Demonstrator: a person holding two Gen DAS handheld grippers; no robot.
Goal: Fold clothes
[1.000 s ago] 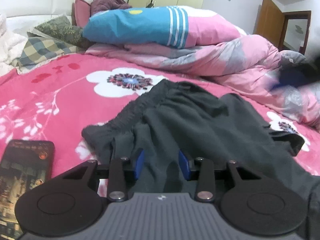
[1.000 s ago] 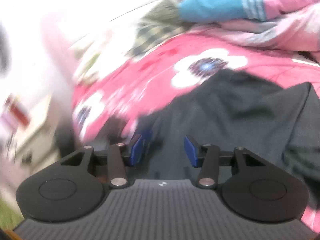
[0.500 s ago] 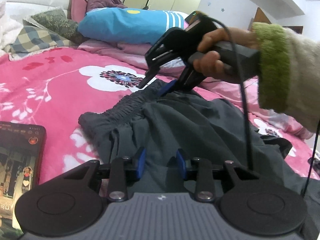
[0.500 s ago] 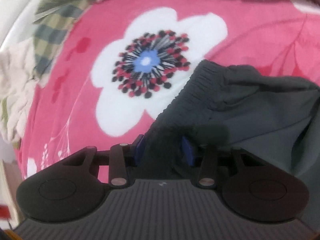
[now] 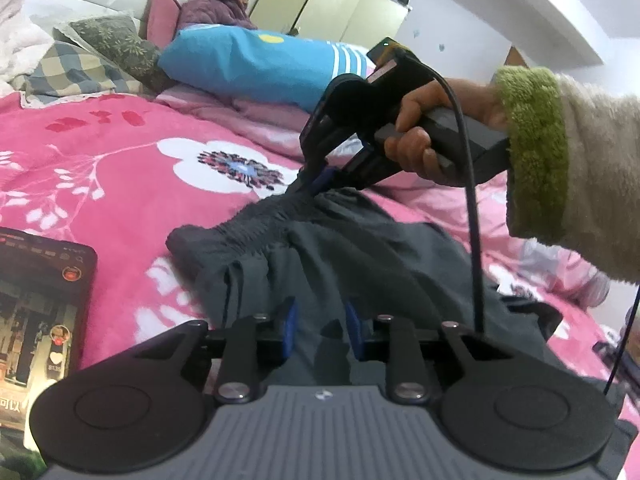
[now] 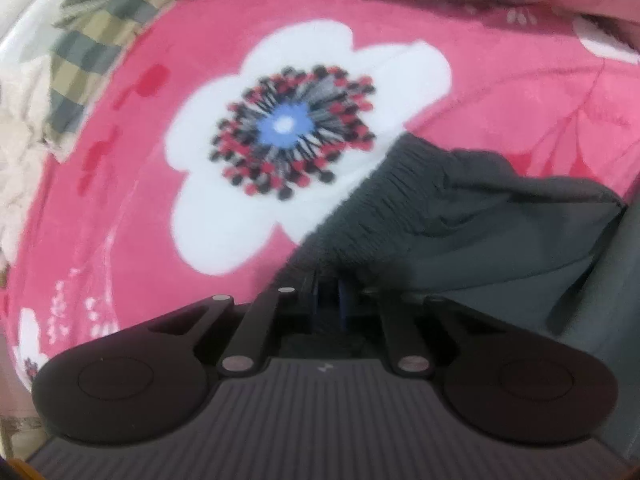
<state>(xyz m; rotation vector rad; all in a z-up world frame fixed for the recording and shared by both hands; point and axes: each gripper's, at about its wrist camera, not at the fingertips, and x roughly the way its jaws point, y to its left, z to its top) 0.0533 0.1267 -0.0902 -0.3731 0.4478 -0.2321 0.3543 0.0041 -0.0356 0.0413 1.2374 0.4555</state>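
Dark grey trousers [image 5: 360, 248] — crumpled on the pink floral bed [image 5: 100, 168]. Right gripper [image 5: 316, 184]: fingers just closed, pinching the gathered waistband; tips buried in cloth. Left gripper [image 5: 320, 326]: fingers narrowing, cloth between them — contact unclear. Phone [image 5: 36, 320] cut off at the left edge.

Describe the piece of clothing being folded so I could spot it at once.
Start from the pink floral blanket covering the bed and find its big white flower. Just beside that flower lies a crumpled pair of dark grey trousers; the right gripper is shut on their gathered elastic waistband. They are the only dark, plain fabric among pink bedding, pillows and a phone.
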